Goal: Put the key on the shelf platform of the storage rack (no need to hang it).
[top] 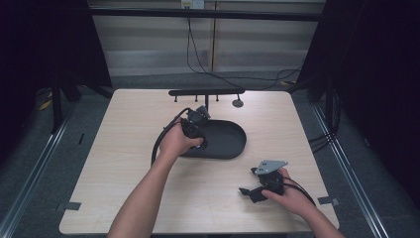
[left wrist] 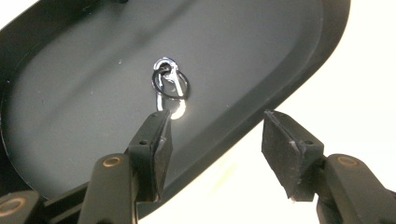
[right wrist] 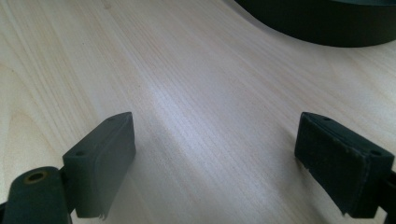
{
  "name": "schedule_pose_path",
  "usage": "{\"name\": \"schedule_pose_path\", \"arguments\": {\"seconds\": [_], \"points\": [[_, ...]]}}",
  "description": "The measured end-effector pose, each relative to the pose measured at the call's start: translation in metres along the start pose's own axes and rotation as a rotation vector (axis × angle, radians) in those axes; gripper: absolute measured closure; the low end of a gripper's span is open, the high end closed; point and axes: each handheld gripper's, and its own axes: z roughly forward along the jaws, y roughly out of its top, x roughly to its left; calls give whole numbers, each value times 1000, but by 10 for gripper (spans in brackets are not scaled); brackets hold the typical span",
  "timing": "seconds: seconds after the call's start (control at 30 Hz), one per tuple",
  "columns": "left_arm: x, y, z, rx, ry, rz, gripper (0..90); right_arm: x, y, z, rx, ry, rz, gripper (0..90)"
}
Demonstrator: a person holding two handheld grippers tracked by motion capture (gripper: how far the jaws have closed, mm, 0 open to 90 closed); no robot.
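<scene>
A black oval tray (top: 233,141) lies in the middle of the light wooden table. In the left gripper view a small silver carabiner clip with a dark ring (left wrist: 169,86) lies on the tray floor (left wrist: 84,98). My left gripper (left wrist: 215,140) hovers open over the tray's near rim; its left jaw is just short of the clip and nothing sits between the jaws. The high view shows that left gripper (top: 194,130) at the tray's left end. My right gripper (top: 250,183) rests low over bare wood at the front right, and my right gripper (right wrist: 215,158) is open and empty.
A black rack with short pegs (top: 206,92) stands at the table's back edge, with a small round dark piece (top: 237,103) beside it. Cables (top: 198,54) run along the floor behind. The tray's edge (right wrist: 322,28) lies ahead of the right gripper. Dark curtains flank the table.
</scene>
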Motion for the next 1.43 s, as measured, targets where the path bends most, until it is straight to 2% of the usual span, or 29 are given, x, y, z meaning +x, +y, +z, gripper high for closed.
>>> {"name": "schedule_pose_path", "arguments": {"seconds": [0.13,0.43,0.47,0.6,0.77,1.0,1.17,1.33,1.43], "points": [[0,-7,-4,5,-5,11,424,0,0,0,0,0,0,120],[1,-27,-10,-21,-10,13,380,0,0,0,1,1,-1,120],[3,-30,-11,-23,-12,23,366,0,0,0,2,1,-1,120],[6,-42,-12,-39,-21,19,314,0,0,0,2,2,-1,120],[9,-57,-12,-52,-29,32,285,0,0,0,2,2,0,120],[14,-76,-13,-70,-27,45,266,0,0,0,2,2,0,120],[15,-94,-13,-104,-35,36,262,0,0,0,2,1,0,120],[15,-108,-11,-105,-35,38,253,0,0,0,2,2,0,120],[16,-115,-8,-85,-28,36,252,0,0,0,2,2,0,120]]}}
